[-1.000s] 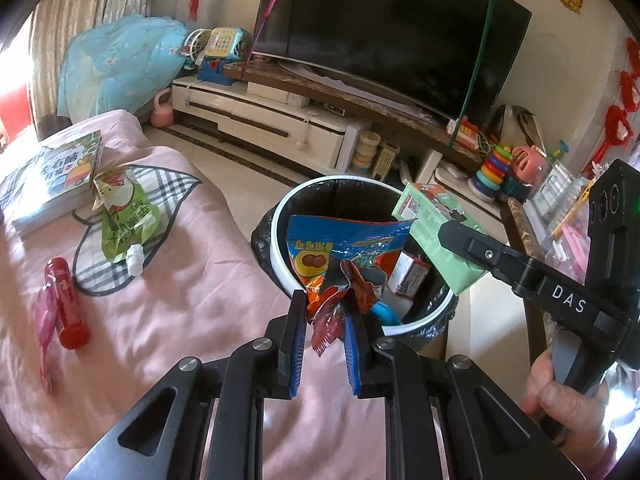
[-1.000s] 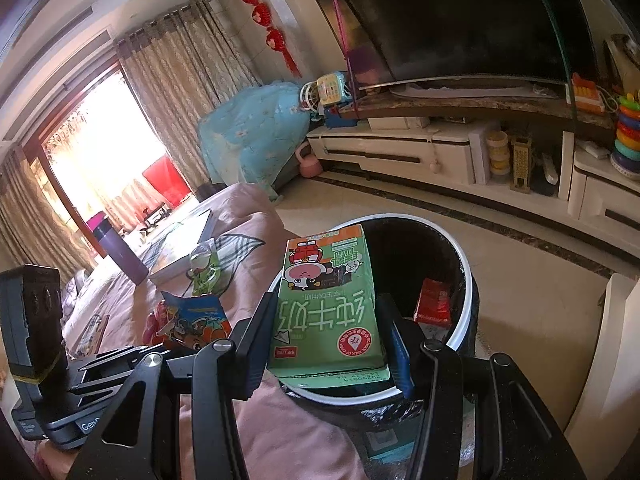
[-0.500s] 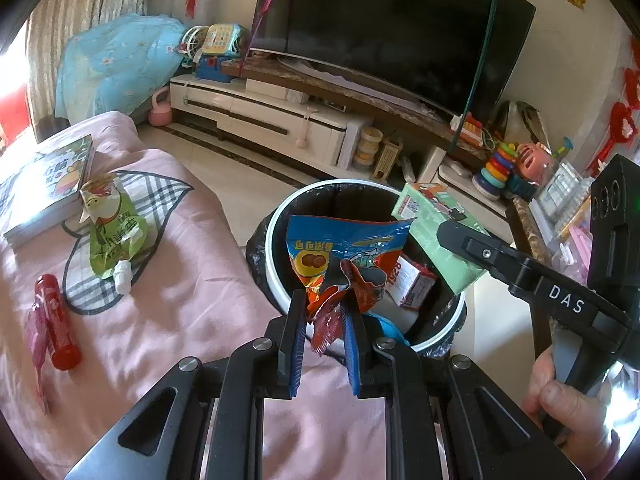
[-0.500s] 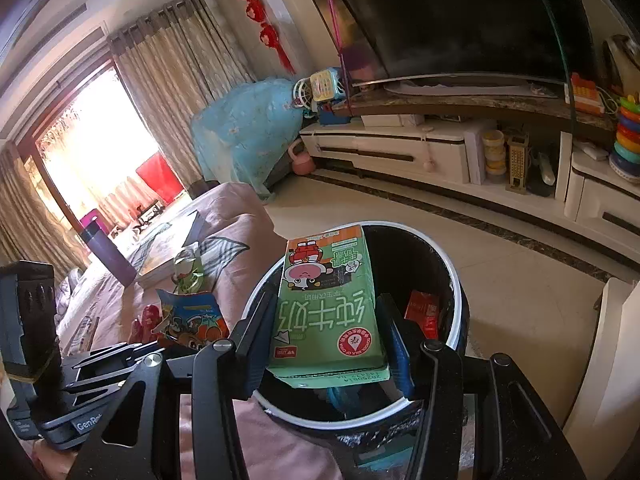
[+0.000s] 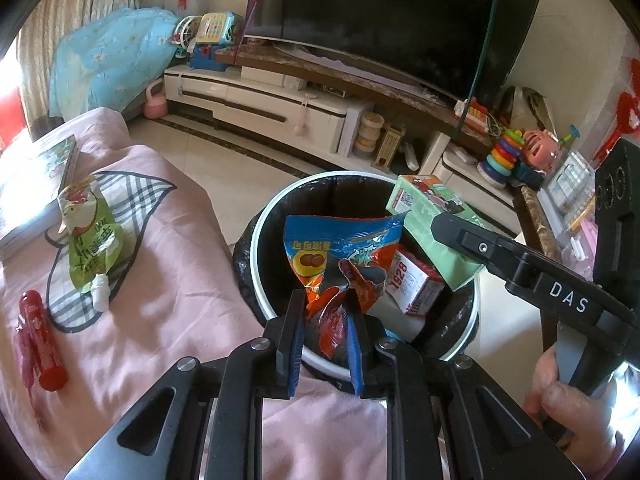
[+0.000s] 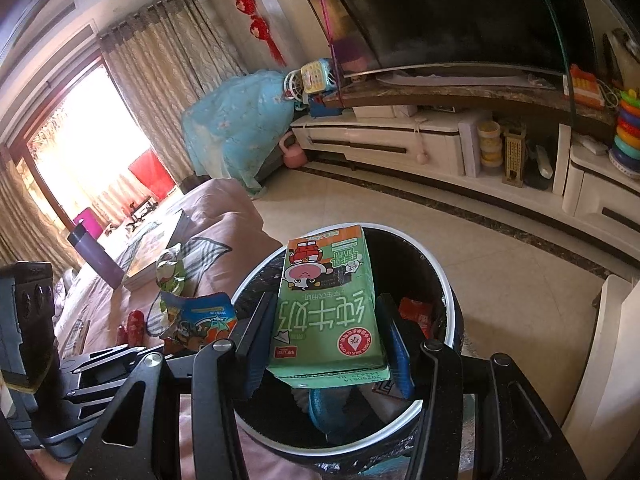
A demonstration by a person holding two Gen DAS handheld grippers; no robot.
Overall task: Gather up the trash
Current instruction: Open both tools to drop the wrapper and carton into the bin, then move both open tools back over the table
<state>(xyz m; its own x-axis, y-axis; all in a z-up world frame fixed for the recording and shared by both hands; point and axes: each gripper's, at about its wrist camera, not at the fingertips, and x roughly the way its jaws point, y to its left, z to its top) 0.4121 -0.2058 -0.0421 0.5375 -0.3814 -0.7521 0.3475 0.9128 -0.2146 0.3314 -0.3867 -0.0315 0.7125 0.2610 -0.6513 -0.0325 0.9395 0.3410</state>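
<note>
With both loads hanging over the bin, releasing is the step. Left gripper pinches a snack wrapper, jaws narrow; right gripper clamps a milk carton, jaws wide around it. Best open each fully, inside the rim. Farther on the sofa: green pouch, red tube, likely next.

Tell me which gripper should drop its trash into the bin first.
Right: the right gripper holds the green milk carton squarely over the trash bin; the left gripper's snack wrapper hangs near the rim.
</note>
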